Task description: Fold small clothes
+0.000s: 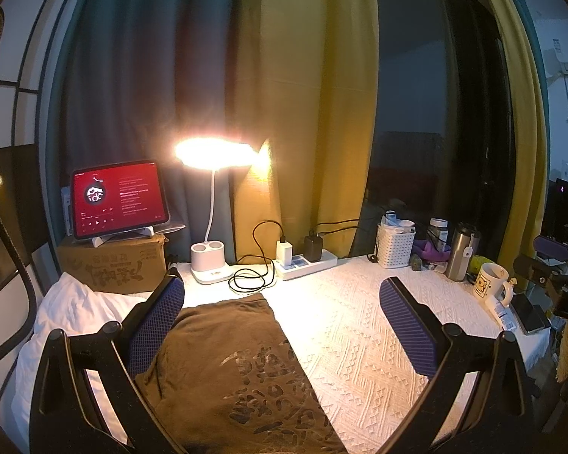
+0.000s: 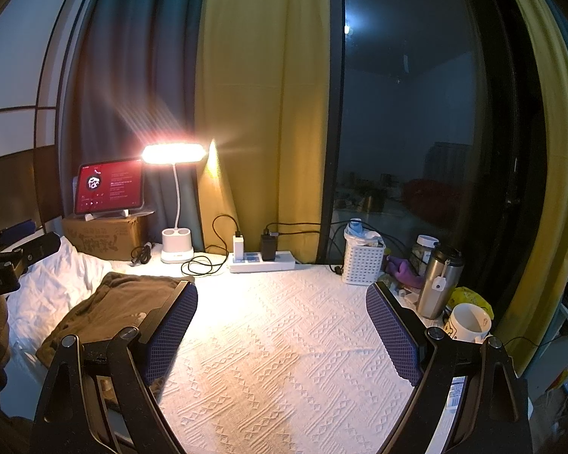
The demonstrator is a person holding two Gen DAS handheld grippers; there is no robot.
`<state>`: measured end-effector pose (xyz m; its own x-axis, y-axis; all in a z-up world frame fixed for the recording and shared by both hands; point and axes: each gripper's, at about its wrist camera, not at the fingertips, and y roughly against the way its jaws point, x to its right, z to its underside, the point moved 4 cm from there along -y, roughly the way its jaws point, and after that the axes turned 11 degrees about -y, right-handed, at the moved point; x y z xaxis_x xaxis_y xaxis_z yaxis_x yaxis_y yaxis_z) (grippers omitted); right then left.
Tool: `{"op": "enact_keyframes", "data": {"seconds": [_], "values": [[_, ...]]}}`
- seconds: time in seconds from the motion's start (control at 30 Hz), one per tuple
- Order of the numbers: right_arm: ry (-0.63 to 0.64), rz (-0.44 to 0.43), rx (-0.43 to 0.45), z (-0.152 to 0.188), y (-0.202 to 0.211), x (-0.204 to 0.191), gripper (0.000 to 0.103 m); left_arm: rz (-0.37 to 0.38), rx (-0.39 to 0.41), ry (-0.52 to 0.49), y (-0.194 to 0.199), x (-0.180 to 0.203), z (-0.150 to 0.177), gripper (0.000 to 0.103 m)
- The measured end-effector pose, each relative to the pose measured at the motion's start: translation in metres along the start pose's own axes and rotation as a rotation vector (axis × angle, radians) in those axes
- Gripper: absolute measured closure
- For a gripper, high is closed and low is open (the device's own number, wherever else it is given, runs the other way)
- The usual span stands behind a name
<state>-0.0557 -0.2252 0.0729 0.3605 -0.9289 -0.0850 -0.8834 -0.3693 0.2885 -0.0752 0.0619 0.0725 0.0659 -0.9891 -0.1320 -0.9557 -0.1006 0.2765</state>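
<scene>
1. The left gripper [image 1: 282,316] hangs over the near part of the bed with its fingers spread wide and nothing between them; its blue-padded left finger [image 1: 157,325] sits over the edge of the brown garment.
2. The right gripper [image 2: 282,325] is likewise released, fingers far apart, above bare white textured bedspread [image 2: 276,340].
3. The brown garment [image 1: 231,370], printed with pale characters, lies flat on the bedspread toward the left side, partly on a rumpled white pillow [image 1: 68,306]. In the right wrist view it lies left of that gripper [image 2: 121,302], passing behind its left finger.
4. Beyond the garment, a white desk lamp [image 1: 212,261] stands lit, with a coiled black cable [image 1: 252,278] beside its base and a white power strip [image 1: 306,263] carrying two chargers just to the right.
5. Left of the lamp, a tablet [image 1: 119,196] with a red screen rests on a cardboard box [image 1: 113,265].
6. On the right sit a white lattice basket [image 1: 395,246], a steel tumbler [image 1: 462,251] and a white mug [image 1: 490,282].
7. Farthest back hang teal and yellow curtains [image 1: 295,113] beside a dark window [image 2: 416,132].
</scene>
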Motion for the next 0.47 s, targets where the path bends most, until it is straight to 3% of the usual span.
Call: {"op": "enact_keyframes", "data": {"seconds": [0.47], "values": [[0.000,-0.003,-0.010,0.0033,0.0006,-0.0003,0.011,0.021,0.004,-0.012,-0.0014,0.0030,-0.0019,0.001]]}}
